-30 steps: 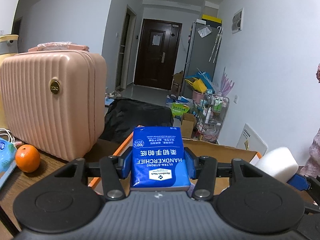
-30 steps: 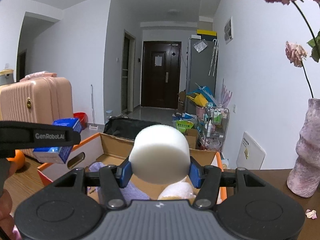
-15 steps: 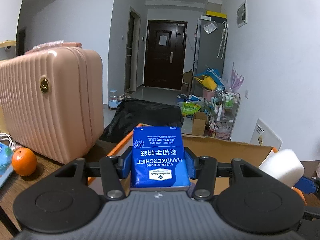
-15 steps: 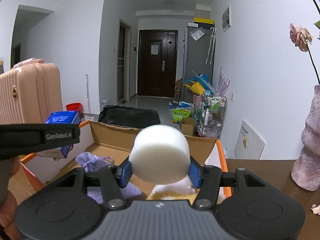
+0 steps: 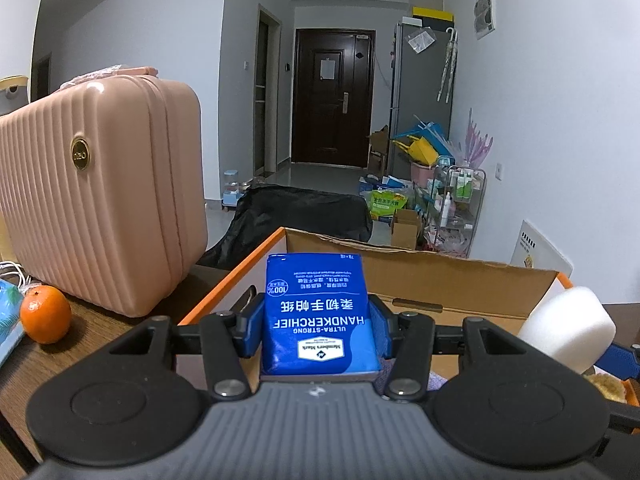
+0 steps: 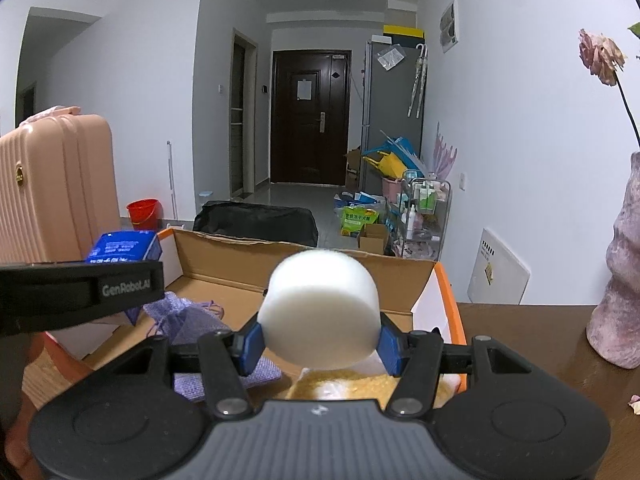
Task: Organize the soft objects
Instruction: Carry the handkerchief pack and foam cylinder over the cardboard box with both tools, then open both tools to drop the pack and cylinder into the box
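Observation:
My left gripper is shut on a blue handkerchief pack and holds it over the left end of an open cardboard box. My right gripper is shut on a white round sponge and holds it above the box, over its right part. The sponge also shows at the right in the left wrist view. The pack also shows at the left in the right wrist view. Inside the box lie a purple pouch and a yellow soft item.
A pink suitcase stands left of the box on the wooden table, with an orange beside it. A pink vase with dried roses stands on the table at the right. A black bag and clutter lie on the floor beyond.
Both grippers have moved forward over the box, each still holding its object. The box interior with the purple pouch and yellow item has come closer beneath the right gripper.

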The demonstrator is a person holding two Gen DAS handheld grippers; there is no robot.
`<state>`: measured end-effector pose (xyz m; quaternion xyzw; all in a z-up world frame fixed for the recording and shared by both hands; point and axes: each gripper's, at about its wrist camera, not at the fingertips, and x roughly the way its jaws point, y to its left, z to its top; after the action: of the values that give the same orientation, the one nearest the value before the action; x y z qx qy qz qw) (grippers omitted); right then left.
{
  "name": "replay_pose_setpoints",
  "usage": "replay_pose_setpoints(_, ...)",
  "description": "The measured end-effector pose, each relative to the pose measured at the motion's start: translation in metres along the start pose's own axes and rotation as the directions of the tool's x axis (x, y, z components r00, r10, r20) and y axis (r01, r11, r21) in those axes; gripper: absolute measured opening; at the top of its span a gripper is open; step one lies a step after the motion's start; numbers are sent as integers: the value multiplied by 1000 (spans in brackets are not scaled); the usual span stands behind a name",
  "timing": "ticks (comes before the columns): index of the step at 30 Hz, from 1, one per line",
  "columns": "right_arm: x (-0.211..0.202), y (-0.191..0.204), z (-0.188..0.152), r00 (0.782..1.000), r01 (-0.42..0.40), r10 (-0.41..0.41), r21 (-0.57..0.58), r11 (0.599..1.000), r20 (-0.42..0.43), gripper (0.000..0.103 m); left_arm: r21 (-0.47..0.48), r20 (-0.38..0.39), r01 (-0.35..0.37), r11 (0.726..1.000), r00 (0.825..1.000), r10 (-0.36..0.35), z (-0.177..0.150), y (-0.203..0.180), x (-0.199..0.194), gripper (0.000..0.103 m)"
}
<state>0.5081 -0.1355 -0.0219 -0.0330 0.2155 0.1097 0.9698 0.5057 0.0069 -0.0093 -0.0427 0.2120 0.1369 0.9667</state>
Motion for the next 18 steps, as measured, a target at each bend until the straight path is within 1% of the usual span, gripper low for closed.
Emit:
replay_pose_setpoints(8,1,0,1,1000,8,-8,2,1000,1,57,-5,1,8,1000,1000,-8,-1,0,4,53)
replay_pose_setpoints(9,1,0,1,1000,10,-10,2,1000,2,58,-10,2,11,1000,1000,-11,-1,1,4,53)
replay_pose_setpoints(10,2,-1,1,1000,11,-11,3,1000,2,63,-16,4,13,1000,1000,-13,1,3,4,54)
replay_pose_setpoints(11,2,-1,1,1000,13,-13,4,1000,3,70,-19,6,11,1000,1000,-11,1,4,4,58)
replay_pose_setpoints(12,1,-1,0,1000,17,-17,5,1000,4,74,-22,7,10,1000,1000,-10,1,6,4,60)
replay_pose_setpoints(13,1,-1,-1,1000,22,-22,6,1000,7,82,-28,9,9,1000,1000,-9,1,7,4,70)
replay_pose_setpoints(14,0,-1,-1,1000,28,-28,7,1000,13,87,-33,9,10,999,1000,-10,1,8,4,83)
replay_pose_setpoints(15,-1,-1,-1,999,33,-33,9,999,18,88,-40,10,11,999,1000,-11,2,9,2,88)
replay_pose_setpoints(17,-2,-1,-1,999,39,-39,14,999,22,92,-56,16,3,998,1000,-3,2,12,0,103)
replay_pose_setpoints(18,-2,-2,-1,999,39,-40,17,999,21,93,-65,25,-7,998,1000,8,2,13,-1,103)
